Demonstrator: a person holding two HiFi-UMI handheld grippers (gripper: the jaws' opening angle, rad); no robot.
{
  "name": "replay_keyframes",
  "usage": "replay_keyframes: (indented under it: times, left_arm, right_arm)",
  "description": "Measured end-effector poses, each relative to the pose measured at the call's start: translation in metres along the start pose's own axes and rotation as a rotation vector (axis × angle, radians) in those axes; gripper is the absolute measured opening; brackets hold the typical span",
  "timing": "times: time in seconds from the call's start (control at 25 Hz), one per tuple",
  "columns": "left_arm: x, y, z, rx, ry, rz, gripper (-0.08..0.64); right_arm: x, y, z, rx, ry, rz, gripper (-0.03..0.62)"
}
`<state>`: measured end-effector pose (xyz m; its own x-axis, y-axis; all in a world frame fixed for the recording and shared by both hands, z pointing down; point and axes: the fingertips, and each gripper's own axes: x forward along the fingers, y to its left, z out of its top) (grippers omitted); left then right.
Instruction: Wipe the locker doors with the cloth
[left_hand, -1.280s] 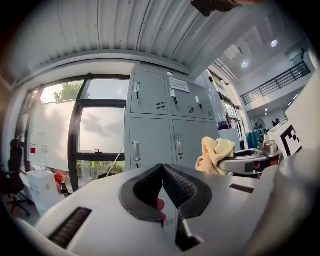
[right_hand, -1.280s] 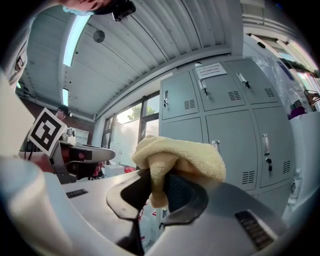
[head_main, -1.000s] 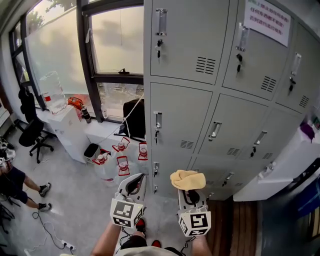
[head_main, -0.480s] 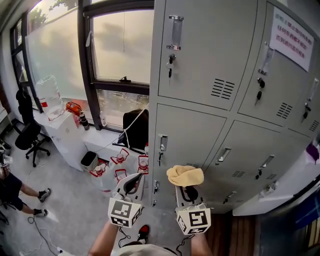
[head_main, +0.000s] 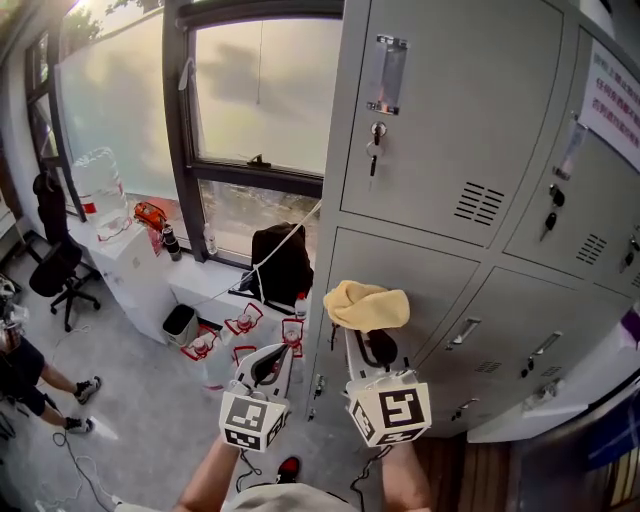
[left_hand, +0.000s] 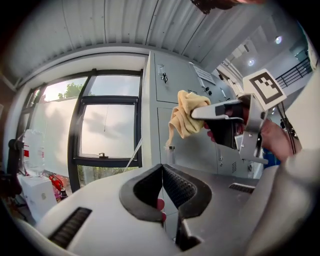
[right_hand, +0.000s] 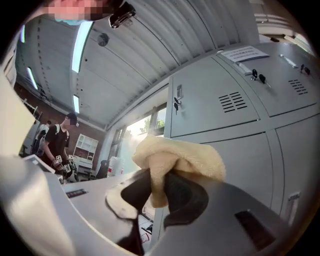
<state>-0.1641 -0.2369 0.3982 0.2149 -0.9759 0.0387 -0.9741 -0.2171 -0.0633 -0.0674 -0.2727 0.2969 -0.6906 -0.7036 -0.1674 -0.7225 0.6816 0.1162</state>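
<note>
Grey metal locker doors (head_main: 460, 140) with handles, keys and vents fill the right half of the head view. A yellow cloth (head_main: 366, 305) is bunched in my right gripper (head_main: 366, 335), which is shut on it and held up in front of the middle-row door (head_main: 420, 290), not clearly touching it. In the right gripper view the cloth (right_hand: 177, 162) bulges over the jaws, with the lockers (right_hand: 225, 105) beyond. My left gripper (head_main: 268, 365) hangs lower to the left, jaws together with nothing between them. The left gripper view shows its shut gripper (left_hand: 162, 187) and the cloth (left_hand: 184, 117).
A large window (head_main: 250, 90) with a dark frame stands left of the lockers. Below it are a black bag (head_main: 280, 265), water jugs (head_main: 215, 345), a white counter (head_main: 130, 240) and a black office chair (head_main: 55, 270). A person (head_main: 20, 360) stands at the far left.
My right gripper has risen with the cloth toward the middle-row door. The view has shifted closer to the lockers and tilted up. The left gripper stays low.
</note>
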Motion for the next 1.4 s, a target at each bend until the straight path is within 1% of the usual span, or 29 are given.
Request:
replay_keyframes:
  times: [0.08,0.2,0.36,0.64,1.0,1.2,1.4]
  left_arm:
    - [0.003,0.005,-0.002,-0.002,0.002,-0.001,0.023]
    - [0.006,0.013,-0.005,-0.003,0.007,0.000,0.023]
    - [0.008,0.020,-0.007,-0.007,0.011,-0.001,0.023]
    - [0.013,0.029,-0.010,-0.016,0.012,-0.002,0.023]
    - [0.024,0.028,-0.011,-0.025,0.010,-0.022,0.023]
    - [0.031,0.019,-0.011,-0.032,0.009,-0.048,0.023]
    - [0.037,0.006,-0.012,-0.038,0.011,-0.081,0.023]
  right_arm:
    - [0.019,0.001,0.009,0.012,0.004,0.003,0.075]
    - [0.046,0.001,0.013,0.011,0.040,-0.009,0.075]
    - [0.068,-0.001,0.012,0.018,0.065,-0.014,0.075]
    - [0.094,-0.014,0.002,0.007,0.089,-0.047,0.075]
    - [0.093,-0.026,0.005,-0.013,0.080,-0.082,0.074]
    - [0.082,-0.041,0.007,-0.005,0.085,-0.105,0.074]
    - [0.067,-0.061,0.005,-0.008,0.093,-0.148,0.074]
